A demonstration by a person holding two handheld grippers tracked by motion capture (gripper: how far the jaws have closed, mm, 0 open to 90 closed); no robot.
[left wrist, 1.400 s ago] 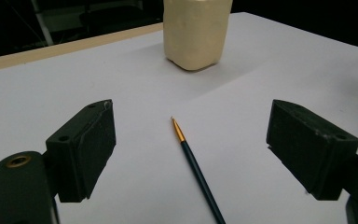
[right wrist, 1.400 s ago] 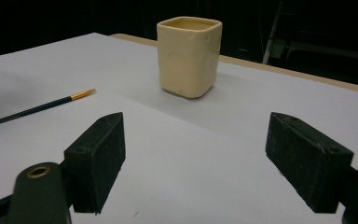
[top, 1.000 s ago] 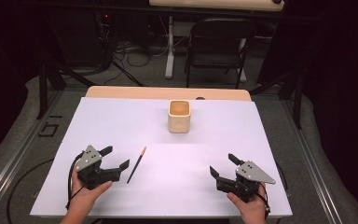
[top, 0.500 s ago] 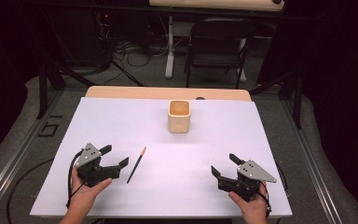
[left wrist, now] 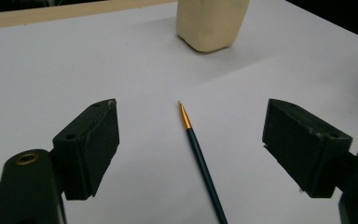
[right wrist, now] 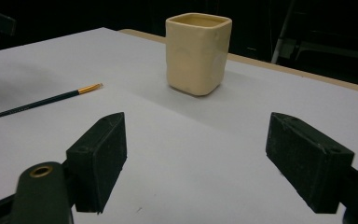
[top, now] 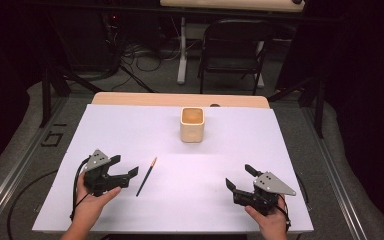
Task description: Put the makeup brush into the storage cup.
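This looks like a lab or recording studio set up for capture work, not a home. The surface point(top: 130, 130) is a plain wooden table covered by a white sheet, standing on grey carpet amid dark surroundings. Behind it, at the far side, loose cables point(top: 140, 57) lie tangled on the floor by black equipment stands point(top: 47, 85). A black folding chair point(top: 235, 47) stands far right of centre, with the leg of a second table point(top: 182, 50) beside it.

Table point(top: 130, 125) with white sheet on top, bare wooden strip showing along far edge. Cream square cup point(top: 192, 124) upright, centre-far. Thin dark paintbrush point(top: 146, 176) with gold ferrule lying flat near-left, well apart from cup.
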